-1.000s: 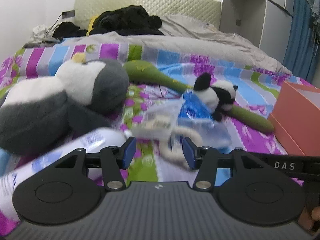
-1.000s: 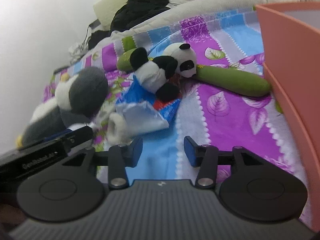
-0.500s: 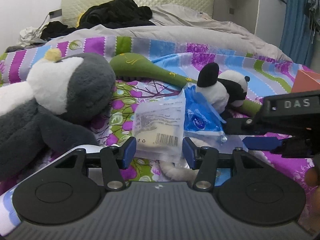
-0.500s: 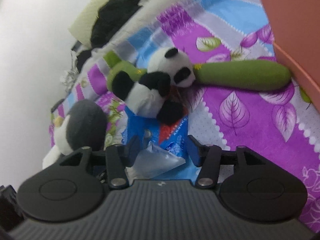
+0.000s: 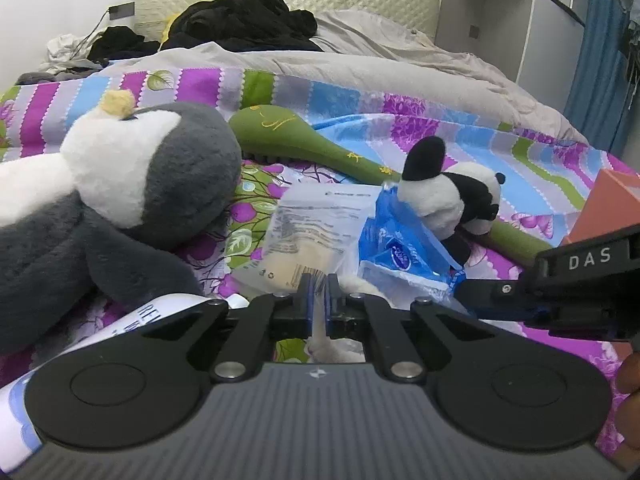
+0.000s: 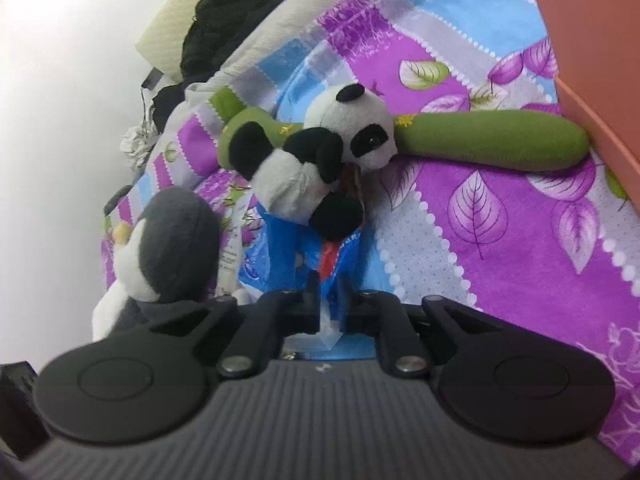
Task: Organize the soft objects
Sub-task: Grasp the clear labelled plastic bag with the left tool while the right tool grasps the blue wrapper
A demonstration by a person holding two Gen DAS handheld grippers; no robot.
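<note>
- Tongs on the left (image 5: 316,296), seen from the left wrist, had just closed and were clamped on the near edge of a clear plastic packet (image 5: 308,236) lying on the bed's patterned sheet (image 5: 420,116).
- Just left of that packet lay a grey and white penguin plush (image 5: 132,196); to its right a blue wipes pack (image 5: 404,256) sat under a small panda plush (image 5: 448,196), which rested on a long green plush (image 5: 296,136).
- An orange box (image 5: 612,208) stood at the bed's right edge, and the right tongs reached in below it.
- From the right wrist, the right tongs (image 6: 330,300) had just closed on the near end of the blue wipes pack (image 6: 280,256).
- The panda plush (image 6: 320,160) lay across the far end of that pack, against the green plush (image 6: 492,140), whose tip touched the orange box (image 6: 592,40).
- The penguin plush (image 6: 168,248) lay toward the bed's left edge.
</note>
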